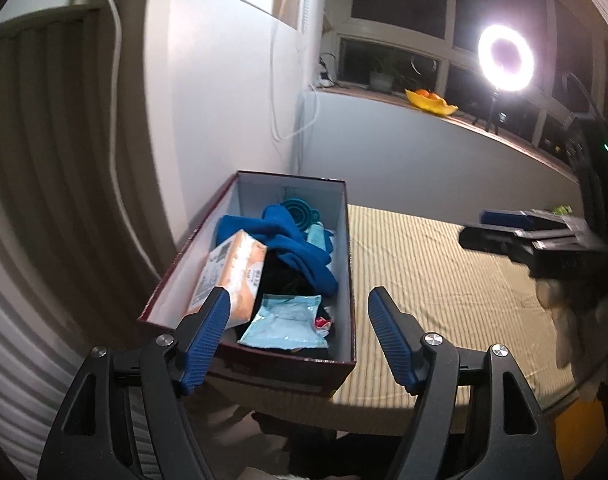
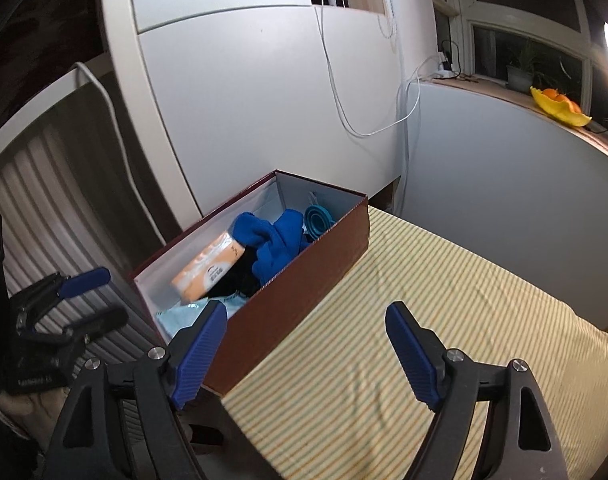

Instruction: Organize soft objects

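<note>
A dark red box (image 1: 346, 240) with a white inside stands at the left edge of the striped table (image 1: 444, 288). In it lie a blue cloth (image 1: 288, 240), an orange tissue pack (image 1: 232, 276), a light blue packet (image 1: 284, 322), a black item (image 1: 282, 276) and a teal funnel (image 1: 298, 210). My left gripper (image 1: 300, 300) is open and empty over the box's near end. My right gripper (image 2: 308, 318) is open and empty, above the table beside the box (image 2: 304, 280). The cloth (image 2: 270, 240) and tissue pack (image 2: 208, 270) show there too.
A white cabinet (image 2: 244, 100) and a ribbed radiator (image 2: 48, 184) stand behind the box. A windowsill holds a yellow bowl of oranges (image 1: 430, 102), a plant pot (image 1: 380, 80) and a lit ring light (image 1: 506, 58). White cables (image 2: 344, 108) hang down the wall.
</note>
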Motion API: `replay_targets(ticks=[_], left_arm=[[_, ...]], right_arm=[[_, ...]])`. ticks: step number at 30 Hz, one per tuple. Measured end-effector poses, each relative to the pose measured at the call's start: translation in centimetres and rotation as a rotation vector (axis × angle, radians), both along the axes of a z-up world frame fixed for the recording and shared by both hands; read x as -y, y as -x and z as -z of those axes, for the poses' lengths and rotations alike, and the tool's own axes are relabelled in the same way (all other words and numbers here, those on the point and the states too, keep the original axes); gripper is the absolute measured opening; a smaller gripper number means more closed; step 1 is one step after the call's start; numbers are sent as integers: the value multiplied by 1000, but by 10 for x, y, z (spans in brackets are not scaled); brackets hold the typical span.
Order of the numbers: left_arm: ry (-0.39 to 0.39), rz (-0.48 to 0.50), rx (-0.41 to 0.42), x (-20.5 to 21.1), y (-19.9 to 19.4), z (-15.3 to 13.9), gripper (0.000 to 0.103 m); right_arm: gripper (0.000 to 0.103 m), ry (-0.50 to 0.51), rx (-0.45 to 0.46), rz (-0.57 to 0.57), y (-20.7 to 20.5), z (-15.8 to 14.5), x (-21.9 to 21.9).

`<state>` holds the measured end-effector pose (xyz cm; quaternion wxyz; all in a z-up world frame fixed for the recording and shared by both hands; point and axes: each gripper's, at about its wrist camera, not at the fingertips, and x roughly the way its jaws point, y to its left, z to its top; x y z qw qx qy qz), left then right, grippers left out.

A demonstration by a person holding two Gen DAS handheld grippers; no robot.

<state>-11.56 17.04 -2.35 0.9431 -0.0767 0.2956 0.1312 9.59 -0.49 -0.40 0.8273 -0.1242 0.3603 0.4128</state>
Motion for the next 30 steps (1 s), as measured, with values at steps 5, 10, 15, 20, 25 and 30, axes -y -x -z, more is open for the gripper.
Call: replay_targets(ticks=[5, 10, 15, 20, 25, 30], left_arm=[[-40, -33, -11, 12, 12, 6, 79], [-62, -98, 16, 20, 29, 12, 83], [1, -151, 52, 18, 45, 13, 83], [23, -177, 53, 16, 51, 15, 83], [25, -169, 41, 19, 53, 17, 83], [26, -167, 49, 20, 53, 16, 83]], right_arm=[[81, 12, 43, 9, 25, 7, 10], [82, 7, 99, 22, 57, 17, 19], [82, 1, 114, 39, 74, 29, 28], [82, 7, 130, 45, 83, 30, 36], [82, 0, 147, 51, 88, 27, 39], [82, -4, 145, 52, 88, 28, 40]])
